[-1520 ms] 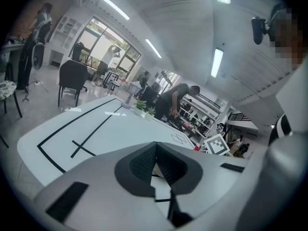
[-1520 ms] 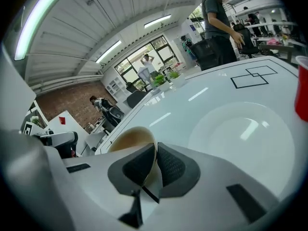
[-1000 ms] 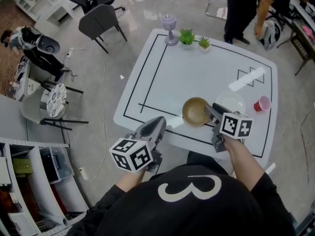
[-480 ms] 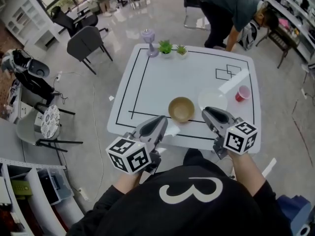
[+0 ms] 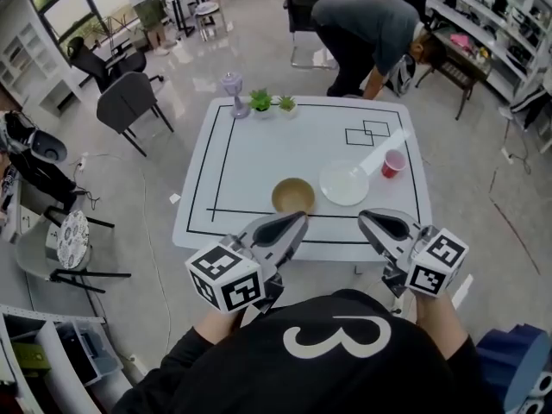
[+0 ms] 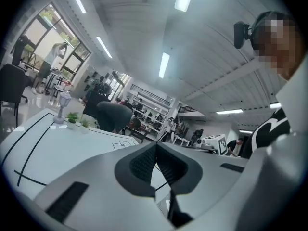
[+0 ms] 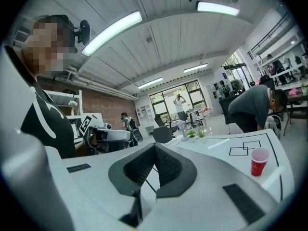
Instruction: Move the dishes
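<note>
Left claw (image 5: 297, 218) shut tight, empty. Right claw (image 5: 366, 216) has just been closing, now shut, nothing between. Both hang over front edge of worktop (image 5: 250, 145). Bowl (image 5: 293, 196) sits near that edge, plate (image 5: 344, 183) just beside. Best, I think: open claw wide, come low, pinch rim. Bowl upright, mouth up; round, no long side.

The white rectangular tabletop (image 5: 259, 158) with black line markings looks smooth and faintly glossy. The round golden-brown bowl (image 5: 293, 196) has a shiny, glazed sheen, and the round white plate (image 5: 344, 183) is smooth and glossy too. The small red cup (image 5: 393, 163) looks like thin plastic. The left gripper (image 5: 300, 220) has a matt grey plastic shell, and its dark pads (image 6: 142, 163) are finely ribbed. The pale floor (image 5: 259, 54) is polished, almost mirror-bright.
</note>
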`<move>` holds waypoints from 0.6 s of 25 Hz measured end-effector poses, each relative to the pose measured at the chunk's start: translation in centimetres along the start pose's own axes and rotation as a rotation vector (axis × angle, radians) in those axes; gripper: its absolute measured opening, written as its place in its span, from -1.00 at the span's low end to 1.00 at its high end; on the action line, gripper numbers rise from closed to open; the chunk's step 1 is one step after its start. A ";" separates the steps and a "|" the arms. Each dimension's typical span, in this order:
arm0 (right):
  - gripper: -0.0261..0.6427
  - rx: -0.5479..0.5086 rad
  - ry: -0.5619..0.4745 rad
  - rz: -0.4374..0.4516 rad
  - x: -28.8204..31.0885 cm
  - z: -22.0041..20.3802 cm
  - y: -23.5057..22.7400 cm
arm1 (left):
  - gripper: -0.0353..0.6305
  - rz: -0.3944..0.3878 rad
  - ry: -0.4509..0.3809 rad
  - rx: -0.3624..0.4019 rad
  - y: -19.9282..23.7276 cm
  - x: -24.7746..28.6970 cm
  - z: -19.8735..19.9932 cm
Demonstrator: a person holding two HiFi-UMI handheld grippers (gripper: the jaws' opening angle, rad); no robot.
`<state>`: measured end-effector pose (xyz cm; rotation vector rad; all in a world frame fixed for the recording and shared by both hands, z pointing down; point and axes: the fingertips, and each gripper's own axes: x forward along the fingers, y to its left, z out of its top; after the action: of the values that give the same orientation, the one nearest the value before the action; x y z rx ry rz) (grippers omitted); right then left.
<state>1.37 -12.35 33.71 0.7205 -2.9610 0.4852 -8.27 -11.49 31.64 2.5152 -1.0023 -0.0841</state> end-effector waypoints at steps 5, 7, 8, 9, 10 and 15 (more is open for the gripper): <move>-0.90 0.014 -0.037 0.036 -1.5 1.3 0.8 | -0.89 -0.056 -0.014 0.033 -2.2 1.0 0.7; -0.90 0.044 -0.047 0.059 -2.2 1.7 0.9 | -0.89 -0.069 -0.020 0.043 -3.2 1.4 0.9; -0.90 0.055 -0.048 0.061 -2.6 1.8 0.8 | -0.89 -0.075 -0.022 0.046 -3.8 1.7 0.9; -0.90 0.059 -0.048 0.061 -3.0 1.9 0.7 | -0.89 -0.081 -0.023 0.048 -4.3 2.0 0.9; -0.90 0.059 -0.045 0.062 -3.4 1.9 0.6 | -0.89 -0.084 -0.023 0.048 -4.9 2.3 0.8; -0.90 0.031 -0.012 0.069 -5.1 1.5 0.9 | -0.89 -0.077 -0.013 0.043 -7.1 3.4 0.3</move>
<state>5.53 -9.82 31.40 0.6277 -3.0039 0.5339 -1.20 -9.28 28.78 2.5960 -0.9211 -0.1028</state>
